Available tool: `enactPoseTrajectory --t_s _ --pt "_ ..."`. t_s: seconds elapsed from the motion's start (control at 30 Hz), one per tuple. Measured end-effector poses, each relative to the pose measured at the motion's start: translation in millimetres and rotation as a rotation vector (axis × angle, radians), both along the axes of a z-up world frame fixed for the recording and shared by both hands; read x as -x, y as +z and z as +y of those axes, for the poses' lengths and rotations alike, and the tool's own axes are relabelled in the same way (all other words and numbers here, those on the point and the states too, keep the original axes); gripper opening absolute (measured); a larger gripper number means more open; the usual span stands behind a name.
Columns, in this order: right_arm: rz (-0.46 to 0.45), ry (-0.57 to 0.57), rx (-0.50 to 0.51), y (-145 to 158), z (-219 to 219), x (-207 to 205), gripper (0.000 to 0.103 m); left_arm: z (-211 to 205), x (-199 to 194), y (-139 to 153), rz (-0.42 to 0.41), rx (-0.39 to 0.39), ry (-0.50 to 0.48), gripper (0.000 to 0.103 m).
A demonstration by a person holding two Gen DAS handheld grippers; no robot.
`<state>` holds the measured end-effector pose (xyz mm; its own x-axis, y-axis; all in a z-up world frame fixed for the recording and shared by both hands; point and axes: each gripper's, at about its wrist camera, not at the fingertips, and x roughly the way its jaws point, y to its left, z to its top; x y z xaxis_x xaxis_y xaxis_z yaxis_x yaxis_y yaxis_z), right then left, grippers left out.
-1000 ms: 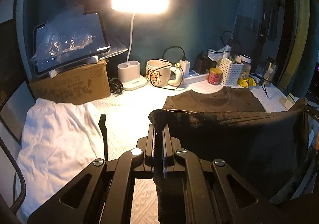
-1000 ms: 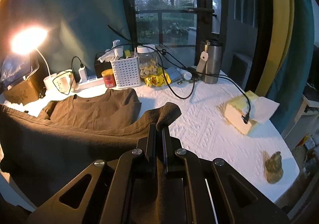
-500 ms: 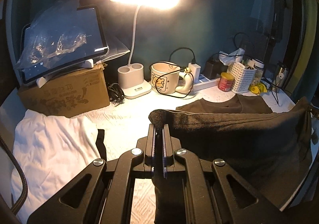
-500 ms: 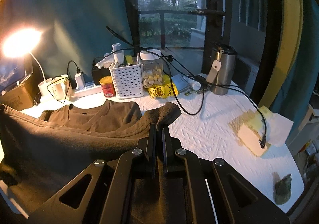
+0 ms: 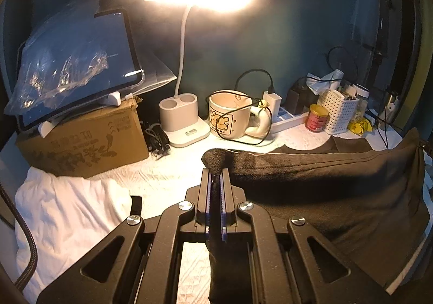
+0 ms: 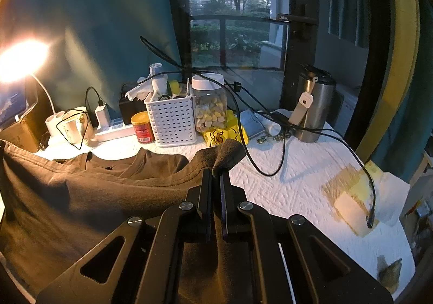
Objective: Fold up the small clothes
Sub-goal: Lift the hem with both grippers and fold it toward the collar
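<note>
L gripper (image 5: 215, 177) lower centre of frame, jaws clamped on corner of dark shirt (image 5: 324, 190). R gripper (image 6: 215, 177) same, pinching opposite corner. Shirt stretched between them, hem lifted; neck end lies flat on white cloth (image 6: 297, 185) mid-frame. Lamp (image 5: 186, 120), mug (image 5: 230, 117) behind; white garment (image 5: 70, 212) lower left.

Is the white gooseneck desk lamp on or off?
On. The white gooseneck desk lamp has a glaring head, lighting the cream ceramic mug and white table cover beneath.
</note>
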<state>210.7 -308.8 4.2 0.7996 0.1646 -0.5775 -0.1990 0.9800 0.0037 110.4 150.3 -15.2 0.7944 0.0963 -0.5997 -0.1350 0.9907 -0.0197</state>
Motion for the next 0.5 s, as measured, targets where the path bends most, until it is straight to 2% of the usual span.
enactPoseTrajectory --t_s 0.23,0.5 --pt "-0.024 0.011 0.006 1.3 7.3 -30.4 0.006 5.0 -25.9 2.5 -0.02 -0.026 0.005 0.005" --pt "-0.038 0.003 0.021 -8.7 20.4 -70.1 0.006 15.1 -56.2 -5.6 -0.033 -0.019 0.007 0.004"
